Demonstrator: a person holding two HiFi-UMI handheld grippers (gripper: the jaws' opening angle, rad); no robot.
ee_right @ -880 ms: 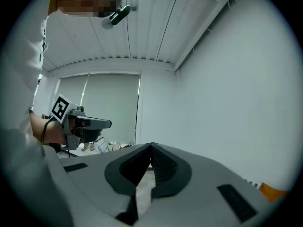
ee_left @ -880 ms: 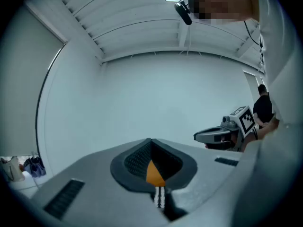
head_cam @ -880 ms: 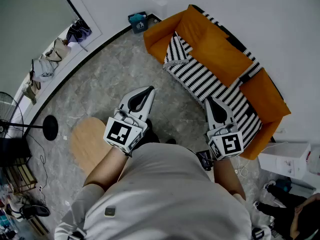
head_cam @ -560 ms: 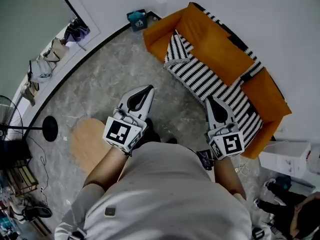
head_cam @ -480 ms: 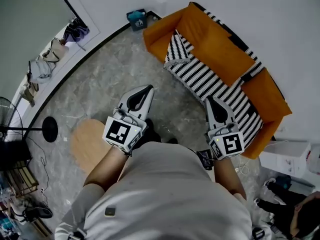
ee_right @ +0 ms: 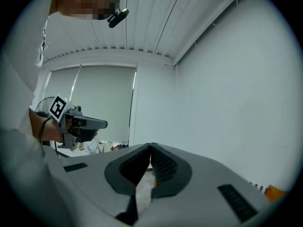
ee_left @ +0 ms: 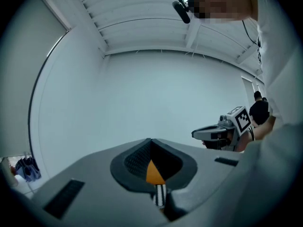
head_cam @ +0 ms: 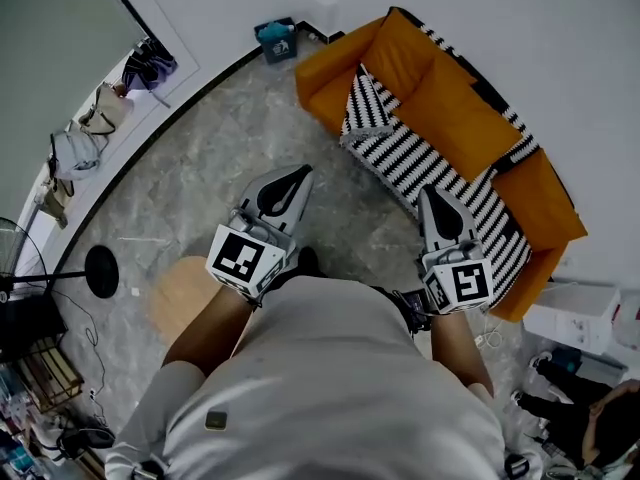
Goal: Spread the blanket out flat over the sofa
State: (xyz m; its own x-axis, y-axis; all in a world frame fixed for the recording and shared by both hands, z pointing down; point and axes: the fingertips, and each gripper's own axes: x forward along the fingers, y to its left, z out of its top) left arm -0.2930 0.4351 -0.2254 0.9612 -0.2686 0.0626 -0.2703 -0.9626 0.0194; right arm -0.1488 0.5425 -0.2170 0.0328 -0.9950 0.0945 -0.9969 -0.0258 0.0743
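Note:
The orange sofa (head_cam: 450, 98) stands against the white wall at the upper right of the head view. A black-and-white striped blanket (head_cam: 430, 163) lies along its seat and hangs over the front edge, with a bunched part by the left armrest. Both grippers are held level in front of the person's body, short of the sofa and above the floor. My left gripper (head_cam: 300, 174) (ee_left: 150, 141) is shut with nothing in it. My right gripper (head_cam: 432, 192) (ee_right: 150, 146) is also shut and empty, its tip near the blanket's front edge. Neither touches the blanket.
A blue box (head_cam: 275, 38) sits at the wall by the sofa's left end. A round wooden stool (head_cam: 185, 293) is on the grey floor at the left, near a stand's round base (head_cam: 100, 268). Bags (head_cam: 80, 138) line the left wall. A white box (head_cam: 580, 318) stands right of the sofa.
The head view has shifted slightly, so the sofa sits a little further right. Both grippers stay shut and keep their places in front of the body.

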